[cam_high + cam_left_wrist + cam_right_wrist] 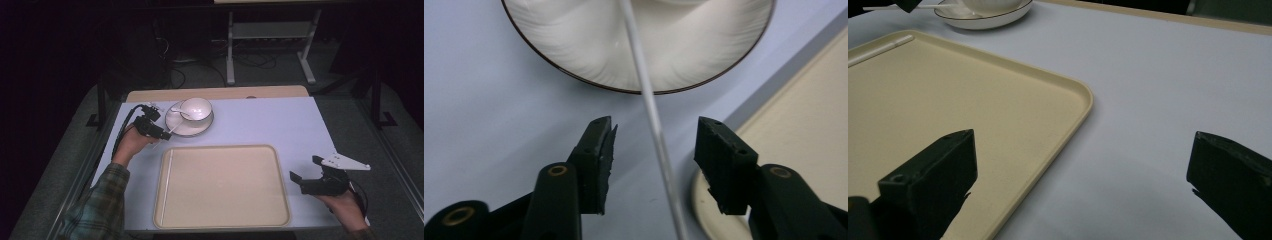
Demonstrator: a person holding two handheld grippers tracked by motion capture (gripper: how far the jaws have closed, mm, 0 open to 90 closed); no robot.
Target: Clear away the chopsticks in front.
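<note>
The pale lilac-blue table point(280, 125) carries a large cream plastic tray point(222, 187) with rounded corners, smooth and matt, cut off in both gripper views. Far left sits a round white saucer point(189, 125) with a thin dark rim, holding a glossy white bowl point(196, 108). A thin white stick-like handle point(654, 120), its ends cut off, passes between the half-open left gripper point(655, 145), untouched. The right gripper point(1083, 165) gapes wide and empty, near right.

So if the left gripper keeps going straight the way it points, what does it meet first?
Probably the saucer: the left gripper points at its near rim, jaws astride a thin white stick without pressing it. Depth is unclear.
</note>
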